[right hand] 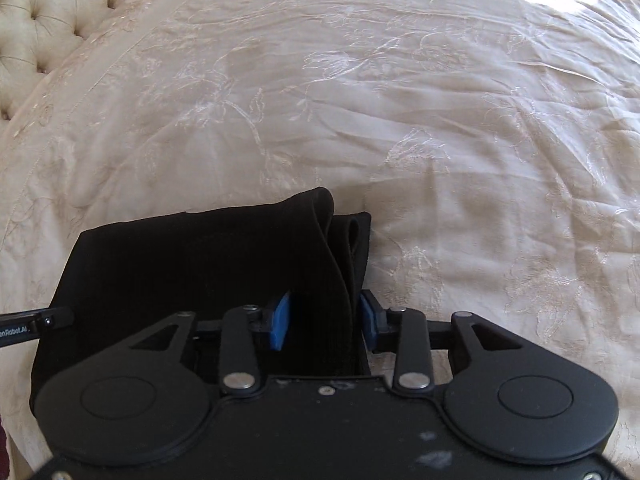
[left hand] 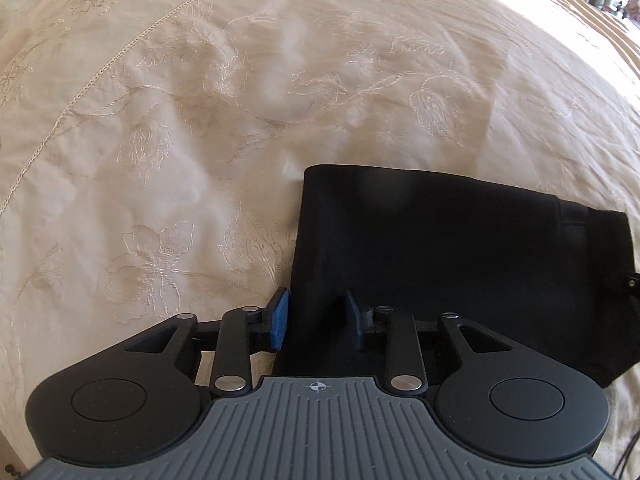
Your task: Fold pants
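Left gripper point(left hand: 316, 318) straddling the left edge of the black pants point(left hand: 432, 256), jaws parted, pads not visibly pressing. Pants folded flat on the cream bedspread point(left hand: 200, 120), long axis running across between both tools. Right gripper point(right hand: 326, 322) astride the layered right end, jaws wide, grip not evident.

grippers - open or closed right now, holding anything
left gripper: open, black pants between the jaws, not clamped.
right gripper: open, pants' folded edge between the jaws.

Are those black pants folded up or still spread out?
Folded: the black pants lie as a compact stack on the bedspread, layered fold edges visible at one end.
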`<state>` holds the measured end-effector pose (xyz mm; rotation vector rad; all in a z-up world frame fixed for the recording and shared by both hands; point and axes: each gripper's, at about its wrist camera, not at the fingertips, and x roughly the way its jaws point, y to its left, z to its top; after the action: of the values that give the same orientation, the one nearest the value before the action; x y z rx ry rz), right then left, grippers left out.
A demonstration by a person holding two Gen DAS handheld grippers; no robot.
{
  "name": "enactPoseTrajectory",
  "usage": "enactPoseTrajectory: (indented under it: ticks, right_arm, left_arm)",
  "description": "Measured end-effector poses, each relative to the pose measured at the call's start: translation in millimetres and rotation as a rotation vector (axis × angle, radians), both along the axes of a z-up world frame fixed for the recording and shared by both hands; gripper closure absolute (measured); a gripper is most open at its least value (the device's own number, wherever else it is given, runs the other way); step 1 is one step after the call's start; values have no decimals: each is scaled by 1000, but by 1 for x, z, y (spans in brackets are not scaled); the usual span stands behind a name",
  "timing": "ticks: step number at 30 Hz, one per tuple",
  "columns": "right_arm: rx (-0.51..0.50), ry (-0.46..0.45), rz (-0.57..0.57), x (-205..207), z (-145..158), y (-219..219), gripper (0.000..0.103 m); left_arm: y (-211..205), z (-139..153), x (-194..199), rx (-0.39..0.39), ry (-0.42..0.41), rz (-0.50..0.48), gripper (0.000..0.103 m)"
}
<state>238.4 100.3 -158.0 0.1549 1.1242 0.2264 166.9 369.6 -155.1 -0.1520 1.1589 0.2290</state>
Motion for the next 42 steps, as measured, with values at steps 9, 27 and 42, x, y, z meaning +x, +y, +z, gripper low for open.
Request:
enactPoseTrajectory:
  ticks: [9, 27, 42]
  right_arm:
    - [-40, -96, -144, -25, 47, -25, 62]
    - [-53, -208, 64, -151, 143, 5, 60]
    - [-18, -245, 57, -200, 173, -12, 60]
  left_arm:
    - [7, 38, -34, 7, -115, 28, 69]
    - [-97, 123, -117, 154, -202, 102, 53]
    - [-135, 148, -150, 141, -161, 78, 44]
